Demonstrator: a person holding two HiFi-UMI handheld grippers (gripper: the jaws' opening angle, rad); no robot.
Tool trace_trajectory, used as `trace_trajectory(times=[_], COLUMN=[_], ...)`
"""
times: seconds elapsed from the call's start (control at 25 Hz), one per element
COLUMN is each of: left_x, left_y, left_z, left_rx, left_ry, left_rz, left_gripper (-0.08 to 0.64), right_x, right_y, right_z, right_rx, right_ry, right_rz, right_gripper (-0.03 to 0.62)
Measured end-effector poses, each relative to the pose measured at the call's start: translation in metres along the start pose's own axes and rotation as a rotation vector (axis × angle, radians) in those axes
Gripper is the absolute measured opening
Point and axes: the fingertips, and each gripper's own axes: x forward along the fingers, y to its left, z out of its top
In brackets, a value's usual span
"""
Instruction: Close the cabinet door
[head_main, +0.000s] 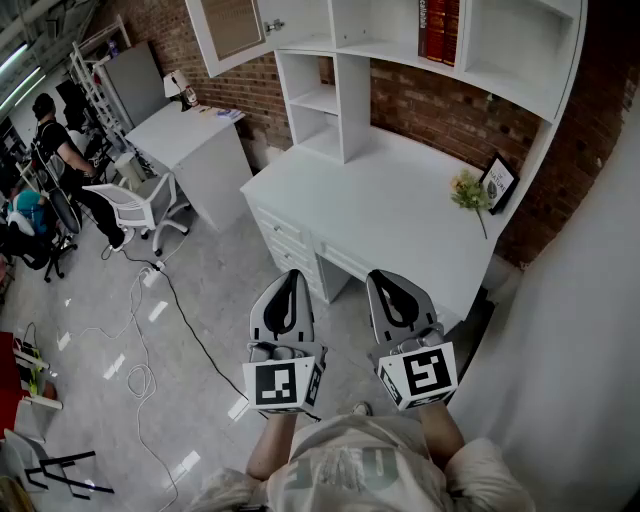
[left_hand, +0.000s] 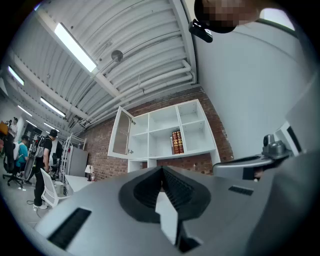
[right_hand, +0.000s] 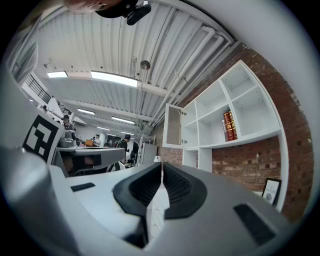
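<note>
The white cabinet door (head_main: 232, 30) with a glass pane stands swung open at the upper left of the white shelf unit (head_main: 345, 95). It also shows as the open door (left_hand: 121, 139) in the left gripper view and as the door (right_hand: 173, 126) in the right gripper view. My left gripper (head_main: 290, 276) and right gripper (head_main: 386, 276) hang side by side in front of the desk, well short of the door. Both point toward the shelves with jaws together and nothing between them. In its own view the left gripper (left_hand: 162, 170) is shut, and so is the right gripper (right_hand: 161, 165).
A white desk (head_main: 390, 215) with drawers stands below the shelves and bears a picture frame (head_main: 497, 182) and flowers (head_main: 466, 191). Red books (head_main: 438, 28) sit on an upper shelf. An office chair (head_main: 135, 205), a floor cable (head_main: 140, 330) and seated people (head_main: 55, 150) are at the left.
</note>
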Motion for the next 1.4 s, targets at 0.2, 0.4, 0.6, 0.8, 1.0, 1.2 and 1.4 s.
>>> trace_trajectory(times=[0.2, 0.4, 0.6, 0.8, 1.0, 1.2, 1.4], left_x=[0.007, 0.003, 0.008, 0.011, 0.010, 0.019, 0.051], left_y=[-0.007, -0.003, -0.003, -0.011, -0.005, 0.011, 0.025], left_z=[0.009, -0.007, -0.002, -0.005, -0.017, -0.024, -0.033], left_rx=[-0.001, 0.012, 0.010, 0.008, 0.019, 0.014, 0.012], left_ry=[-0.002, 0.040, 0.038, 0.048, 0.072, 0.069, 0.054], left_rz=[-0.001, 0.006, 0.011, 0.000, 0.017, 0.045, 0.036], left_gripper=[0.012, 0.014, 0.012, 0.012, 0.014, 0.012, 0.014], right_x=[0.002, 0.004, 0.005, 0.003, -0.006, -0.001, 0.024], right_y=[-0.006, -0.002, 0.001, -0.003, -0.016, -0.024, -0.044], right_z=[-0.002, -0.007, -0.006, -0.005, -0.023, -0.039, -0.040], right_rx=[0.007, 0.015, 0.042, -0.008, 0.080, 0.139, 0.095], right_ry=[0.006, 0.015, -0.003, -0.010, 0.011, 0.039, 0.022], right_rz=[0.002, 0.015, 0.037, 0.033, 0.000, -0.019, -0.046], right_gripper=[0.025, 0.025, 0.023, 0.023, 0.023, 0.023, 0.023])
